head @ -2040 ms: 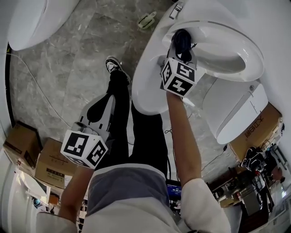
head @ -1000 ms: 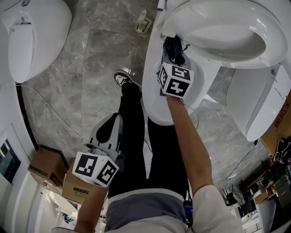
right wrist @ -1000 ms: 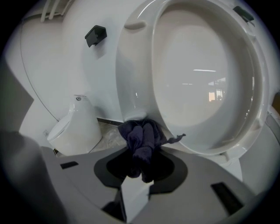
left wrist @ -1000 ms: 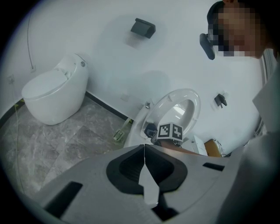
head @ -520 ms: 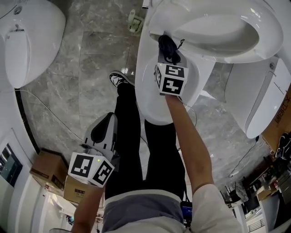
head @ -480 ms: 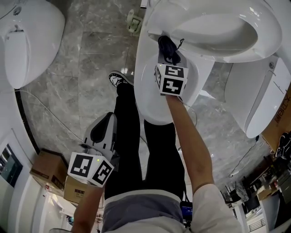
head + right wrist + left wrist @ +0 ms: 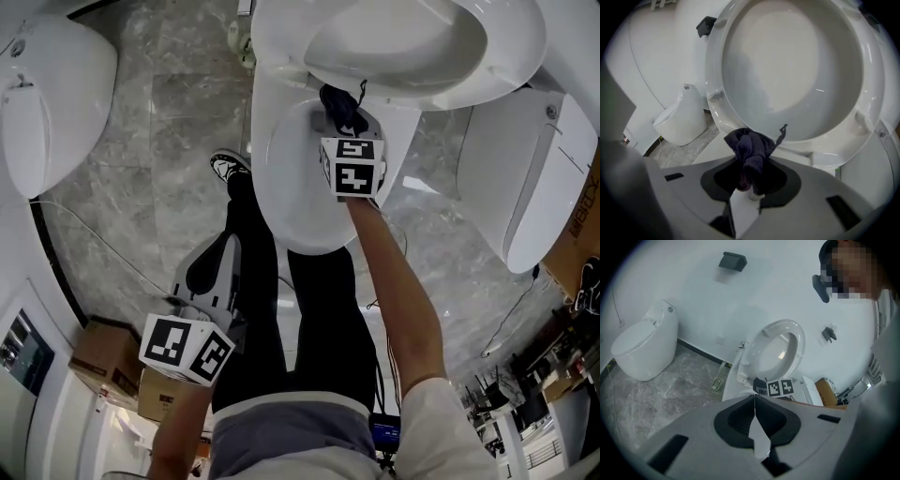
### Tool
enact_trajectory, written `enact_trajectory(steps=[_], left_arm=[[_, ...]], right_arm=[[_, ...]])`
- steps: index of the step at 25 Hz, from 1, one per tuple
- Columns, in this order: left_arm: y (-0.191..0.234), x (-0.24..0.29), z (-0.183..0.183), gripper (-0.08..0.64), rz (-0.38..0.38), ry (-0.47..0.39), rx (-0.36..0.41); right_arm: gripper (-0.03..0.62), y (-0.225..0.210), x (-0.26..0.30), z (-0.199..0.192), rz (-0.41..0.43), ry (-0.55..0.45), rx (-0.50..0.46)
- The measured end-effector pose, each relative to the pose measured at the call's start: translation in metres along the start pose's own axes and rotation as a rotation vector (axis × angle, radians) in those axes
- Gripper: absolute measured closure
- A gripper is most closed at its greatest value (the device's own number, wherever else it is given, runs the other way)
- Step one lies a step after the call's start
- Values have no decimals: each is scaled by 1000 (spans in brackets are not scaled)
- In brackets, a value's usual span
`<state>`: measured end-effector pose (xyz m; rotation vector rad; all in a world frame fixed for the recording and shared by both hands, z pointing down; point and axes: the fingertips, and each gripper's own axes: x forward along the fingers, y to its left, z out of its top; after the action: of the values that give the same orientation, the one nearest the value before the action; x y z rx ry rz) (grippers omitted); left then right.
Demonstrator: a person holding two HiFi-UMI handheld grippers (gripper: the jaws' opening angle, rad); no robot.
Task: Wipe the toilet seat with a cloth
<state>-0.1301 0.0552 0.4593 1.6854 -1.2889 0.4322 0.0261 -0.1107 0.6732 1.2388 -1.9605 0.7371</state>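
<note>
The cloth (image 7: 750, 150) is a dark bunched wad, clamped in my right tongs (image 7: 749, 190). Its free end pokes forward past the tips, with one thread sticking up. It sits at the lower left of the seat (image 7: 715, 70), which stands raised. The ring fills nearly all of the right gripper view, straight ahead of and above the wad. I cannot tell whether the cloth presses on the rim or stops just short of it.

The ring's long axis runs from that near lower-left corner up and away to the right. As I judge it, the wipe should travel along the band in that direction, not across it.

My right tongs are by far the nearer. In the head view they reach over the bowl (image 7: 291, 206) with the cloth at the foot of the seat. My left tongs (image 7: 754, 401) are pressed together with nothing between them. They hang low beside my leg, well apart from the toilet, which sits small and ahead of them in the left gripper view.

I can make out nothing lying in the bowl. The seat's opening shows only the smooth white lid behind it. A second toilet (image 7: 47, 103) stands off to my left with its lid down. Cardboard boxes (image 7: 103, 361) sit on the floor (image 7: 169, 141) near my left side, and I cannot see what is in them.
</note>
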Motion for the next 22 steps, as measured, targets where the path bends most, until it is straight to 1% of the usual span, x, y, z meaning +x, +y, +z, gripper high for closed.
enact_trajectory(steps=[4, 9, 15, 22], left_arm=[[-15, 9, -6, 551, 0, -1, 9], [-33, 18, -21, 551, -12, 21, 16], [-48, 27, -23, 551, -26, 34, 13], [-61, 35, -12, 551, -43, 59, 89]], right_arm=[[495, -20, -3, -8, -5, 1, -18], [496, -37, -7, -16, -7, 13, -45], [495, -51, -12, -18, -6, 32, -76], [495, -81, -33, -18, -58, 62, -56]])
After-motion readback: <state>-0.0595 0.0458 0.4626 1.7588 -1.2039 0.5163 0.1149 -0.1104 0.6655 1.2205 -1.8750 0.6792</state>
